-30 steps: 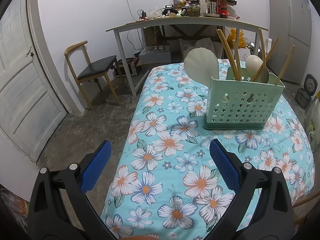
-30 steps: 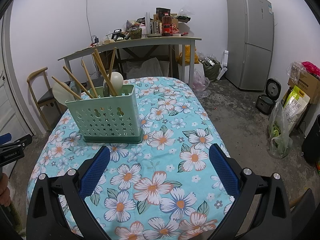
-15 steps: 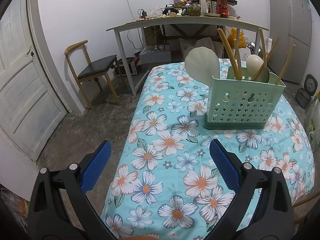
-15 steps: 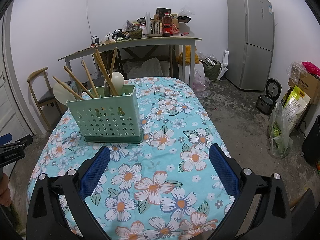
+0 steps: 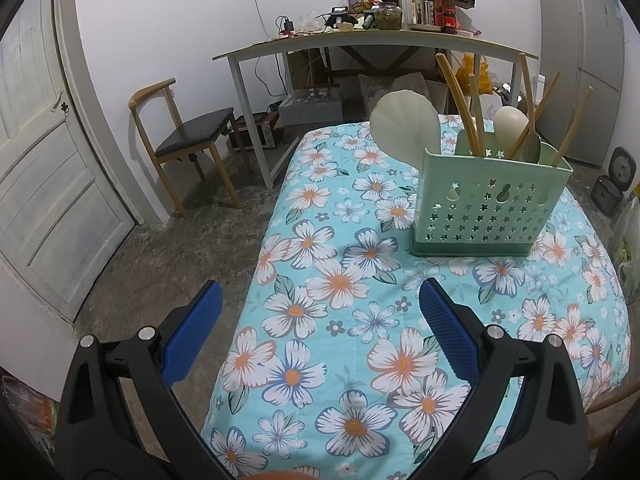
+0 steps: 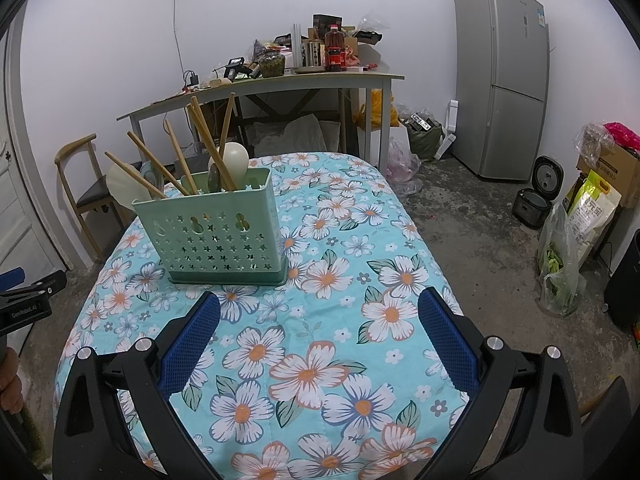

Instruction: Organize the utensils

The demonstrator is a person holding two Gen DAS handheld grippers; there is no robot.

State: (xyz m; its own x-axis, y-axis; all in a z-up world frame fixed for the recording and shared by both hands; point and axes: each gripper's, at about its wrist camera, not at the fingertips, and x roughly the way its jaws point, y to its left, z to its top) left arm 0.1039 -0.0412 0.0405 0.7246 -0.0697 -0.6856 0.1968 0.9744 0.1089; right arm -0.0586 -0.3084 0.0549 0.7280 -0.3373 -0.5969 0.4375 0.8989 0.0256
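A mint-green perforated utensil holder [image 5: 490, 204] [image 6: 216, 232] stands on the floral-covered table [image 5: 360, 320] [image 6: 340, 280]. Several wooden chopsticks [image 5: 456, 104] [image 6: 204, 136], a cream spoon [image 5: 510, 120] [image 6: 235, 158] and a wide cream paddle [image 5: 402, 126] [image 6: 120, 184] stick up out of it. My left gripper [image 5: 318, 304] hangs open over the table's near left edge, well short of the holder. Over the table's near middle my right gripper [image 6: 318, 308] is open too, empty, with the holder ahead on its left. The left gripper's black body [image 6: 28, 300] shows at the right wrist view's left edge.
A wooden chair [image 5: 184, 148] and a white door [image 5: 44, 184] are on the left. A cluttered desk [image 5: 372, 40] [image 6: 280, 84] stands behind the table. A grey fridge [image 6: 500, 80], a rice cooker [image 6: 536, 200] and bags [image 6: 568, 256] line the right side of the concrete floor.
Both grippers stay open and nearly still. The views shift only slightly; the holder and utensils have not moved.
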